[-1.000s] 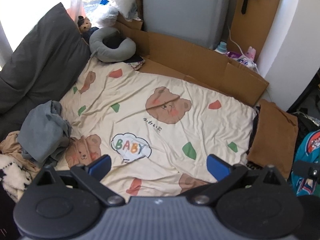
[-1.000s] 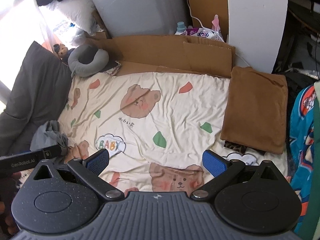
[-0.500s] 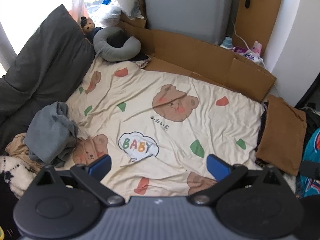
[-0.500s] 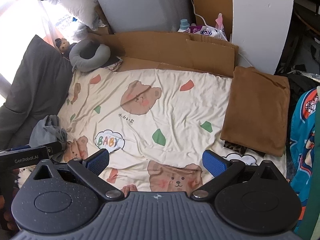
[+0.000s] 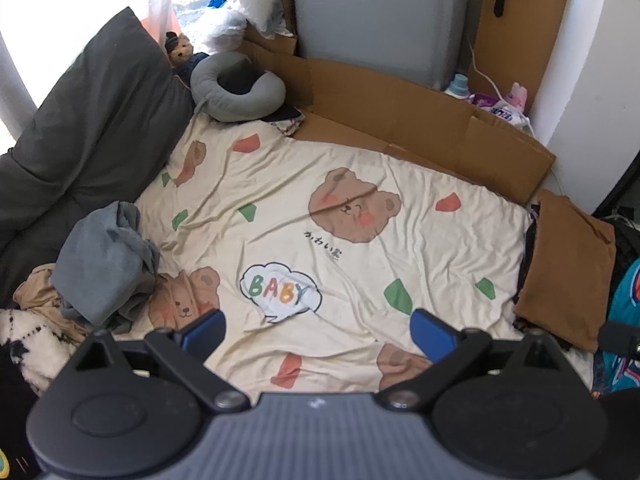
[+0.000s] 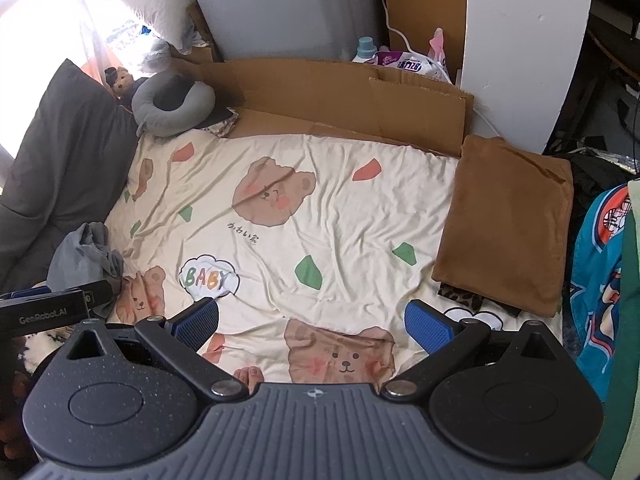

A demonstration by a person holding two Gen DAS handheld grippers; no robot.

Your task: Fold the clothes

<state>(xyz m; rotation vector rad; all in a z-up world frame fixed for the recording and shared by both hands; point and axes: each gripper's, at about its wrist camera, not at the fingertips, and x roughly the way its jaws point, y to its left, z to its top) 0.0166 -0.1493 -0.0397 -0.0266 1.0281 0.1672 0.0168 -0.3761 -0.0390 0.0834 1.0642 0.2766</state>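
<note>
Both claws hang spread wide and empty above the bear-print sheet (image 5: pixel 320 208): the left gripper (image 5: pixel 318 330) and right gripper (image 6: pixel 312 326) touch nothing. A crumpled grey garment (image 5: pixel 104 268) lies heaped at the sheet's left edge; a folded brown cloth (image 6: pixel 508 220) rests at its right.

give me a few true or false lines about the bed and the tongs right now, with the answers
1. Both tongs, left and right, are open and hold nothing. True.
2. The grey garment lies crumpled at the left edge of the bear sheet. True.
3. The brown folded cloth sits in the middle of the sheet. False: it lies along the right edge.
4. The grey neck pillow rests on the brown cloth. False: it is at the far left corner, beside the dark pillow.
5. Cardboard lines the far side of the bed. True.
</note>
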